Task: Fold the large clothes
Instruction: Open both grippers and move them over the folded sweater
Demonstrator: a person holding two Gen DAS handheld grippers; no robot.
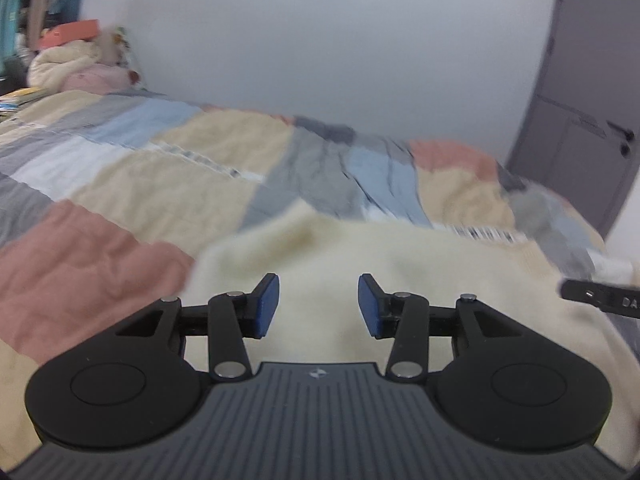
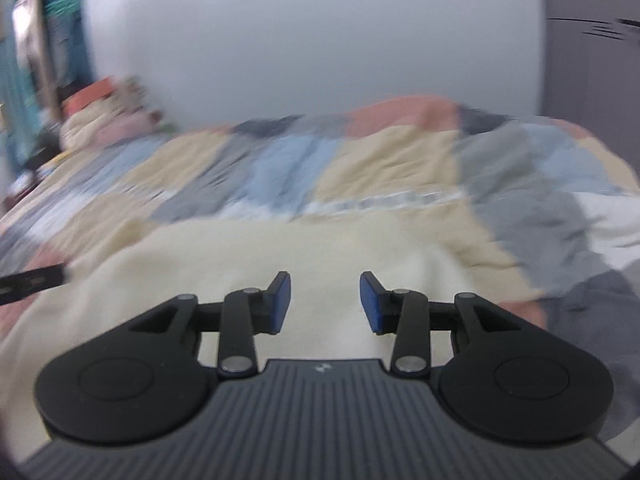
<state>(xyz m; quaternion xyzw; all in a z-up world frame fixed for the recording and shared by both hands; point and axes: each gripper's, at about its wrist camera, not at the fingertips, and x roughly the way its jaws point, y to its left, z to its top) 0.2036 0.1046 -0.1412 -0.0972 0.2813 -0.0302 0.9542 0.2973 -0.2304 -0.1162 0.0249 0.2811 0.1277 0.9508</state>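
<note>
A cream fleecy garment (image 1: 360, 256) lies spread on the patchwork bedspread (image 1: 132, 184), its far edge blurred. My left gripper (image 1: 319, 305) hovers over it, open, blue pads apart with nothing between them. In the right wrist view the same cream garment (image 2: 280, 248) fills the near bed, and my right gripper (image 2: 325, 303) stands open above it, empty. The tip of the right gripper shows as a black bar at the right edge of the left wrist view; the left one's tip shows at the left edge of the right wrist view.
A pile of cream and pink bedding (image 1: 80, 68) with an orange box sits at the bed's far left by hanging clothes. A white wall (image 1: 320, 60) runs behind the bed. A grey door (image 1: 592, 120) stands at the right.
</note>
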